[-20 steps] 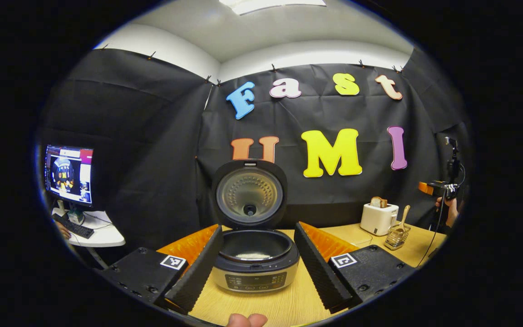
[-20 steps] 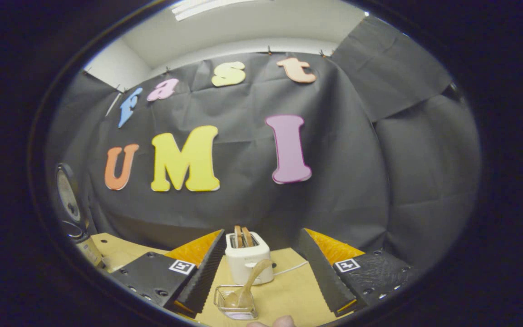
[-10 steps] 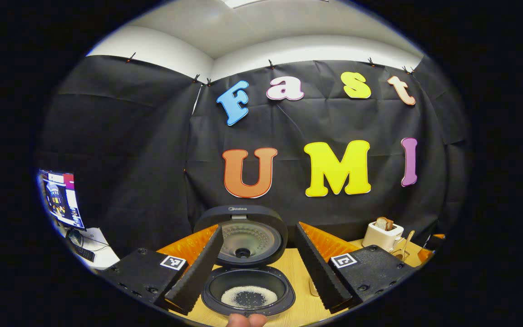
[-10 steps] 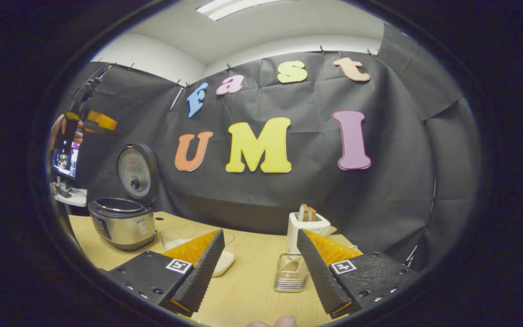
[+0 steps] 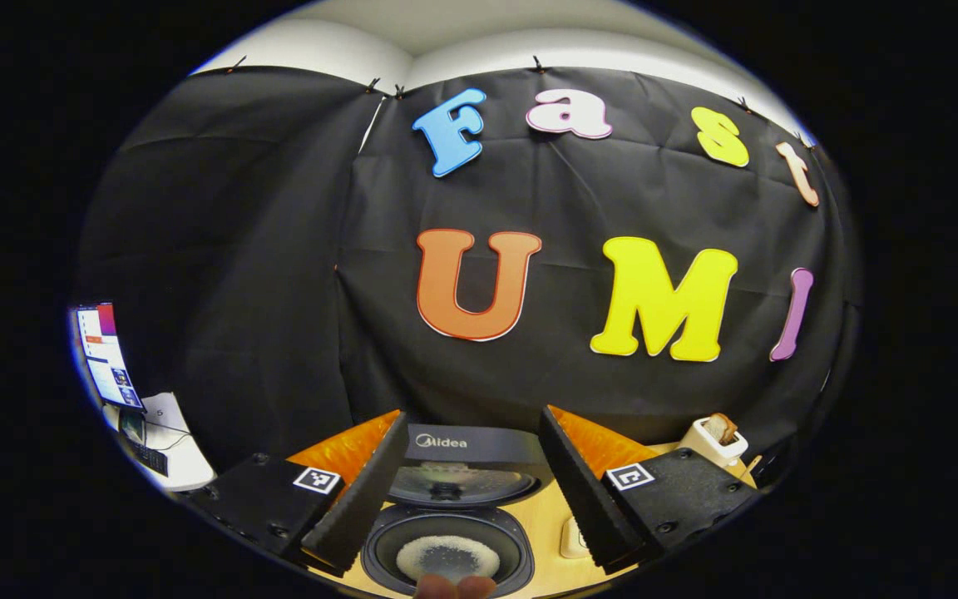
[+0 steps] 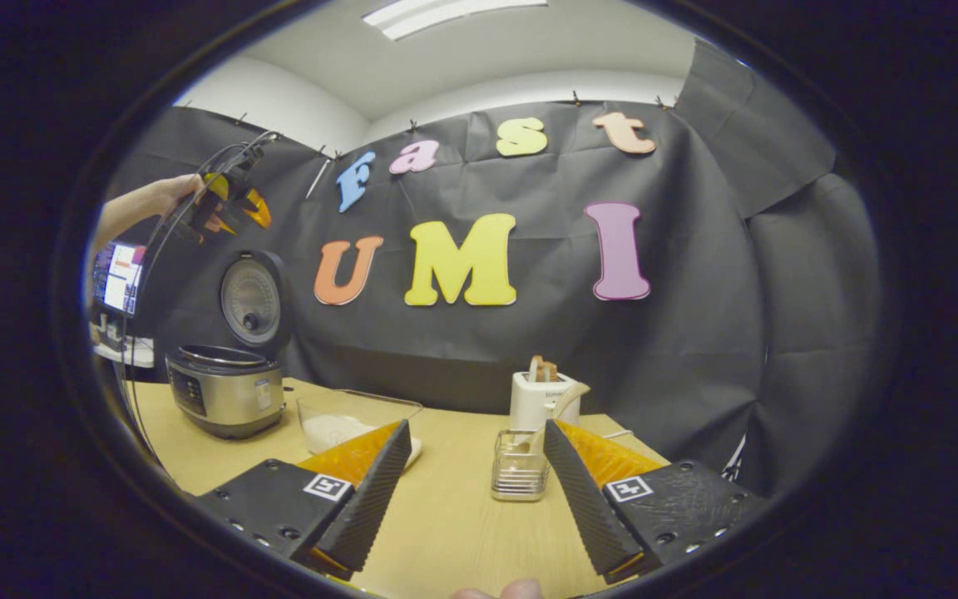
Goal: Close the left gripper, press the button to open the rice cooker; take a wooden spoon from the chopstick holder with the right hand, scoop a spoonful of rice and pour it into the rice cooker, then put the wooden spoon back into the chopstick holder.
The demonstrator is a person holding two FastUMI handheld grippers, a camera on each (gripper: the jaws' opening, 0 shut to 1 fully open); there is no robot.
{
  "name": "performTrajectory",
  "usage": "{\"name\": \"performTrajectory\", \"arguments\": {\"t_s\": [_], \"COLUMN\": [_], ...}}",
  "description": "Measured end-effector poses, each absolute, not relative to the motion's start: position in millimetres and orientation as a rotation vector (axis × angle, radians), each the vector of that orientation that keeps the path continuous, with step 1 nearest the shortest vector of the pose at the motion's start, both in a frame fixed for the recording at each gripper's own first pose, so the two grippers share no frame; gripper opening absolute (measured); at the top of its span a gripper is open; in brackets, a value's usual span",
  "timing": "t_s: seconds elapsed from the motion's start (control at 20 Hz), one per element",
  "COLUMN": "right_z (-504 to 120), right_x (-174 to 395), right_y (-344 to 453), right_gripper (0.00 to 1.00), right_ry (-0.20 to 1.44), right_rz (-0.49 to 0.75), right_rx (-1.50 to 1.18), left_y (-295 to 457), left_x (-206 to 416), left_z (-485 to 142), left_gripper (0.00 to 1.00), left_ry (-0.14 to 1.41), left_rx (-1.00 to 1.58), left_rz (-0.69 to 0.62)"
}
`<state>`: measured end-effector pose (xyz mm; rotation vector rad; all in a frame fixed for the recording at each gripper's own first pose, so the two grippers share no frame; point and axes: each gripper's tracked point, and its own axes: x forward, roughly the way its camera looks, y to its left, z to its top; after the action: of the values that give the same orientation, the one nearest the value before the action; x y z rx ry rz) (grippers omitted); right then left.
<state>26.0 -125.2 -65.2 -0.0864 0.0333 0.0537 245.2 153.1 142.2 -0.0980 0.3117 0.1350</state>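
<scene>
Wooden spoon [image 6: 560, 398] stands in chopstick holder [image 6: 520, 476] on counter [image 6: 446, 516], handle leaning up-right; right tool [image 6: 474, 499] spread, empty, holder just ahead between its fingers; left tool [image 5: 472, 491] spread above open rice cooker [image 5: 447, 556].

I read one brand word, "Midea", in pale letters on the dark outer edge of the raised lid [image 5: 472, 443] of the rice cooker [image 5: 446, 553] just ahead of me. The panel on the cooker's front is too small for me to read.
</scene>
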Motion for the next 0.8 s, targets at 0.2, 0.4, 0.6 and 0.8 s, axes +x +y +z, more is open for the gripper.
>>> {"name": "performTrajectory", "arguments": {"t_s": [0.2, 0.4, 0.6, 0.8], "right_z": [-88.3, -95.4, -99.2, -102.4], "right_x": [20.8, 17.4, 15.5, 14.2], "right_y": [-123.6, -122.6, -117.9, -104.2], "right_gripper": [0.96, 0.95, 0.95, 0.96], "right_ry": [0.084, 0.099, 0.109, 0.123], "right_rz": [0.047, 0.03, 0.027, 0.047], "right_rx": [-0.035, -0.005, 0.009, 0.0], "left_y": [164.5, 174.8, 172.7, 167.7], "left_x": [273.2, 283.7, 286.2, 268.2], "left_z": [124.9, 105.9, 103.0, 98.3], "left_gripper": [1.0, 1.0, 1.0, 1.0], "left_ry": [0.379, 0.433, 0.435, 0.441], "left_rx": [-0.131, -0.118, -0.115, -0.064], "left_rz": [0.159, 0.178, 0.174, 0.145]}}
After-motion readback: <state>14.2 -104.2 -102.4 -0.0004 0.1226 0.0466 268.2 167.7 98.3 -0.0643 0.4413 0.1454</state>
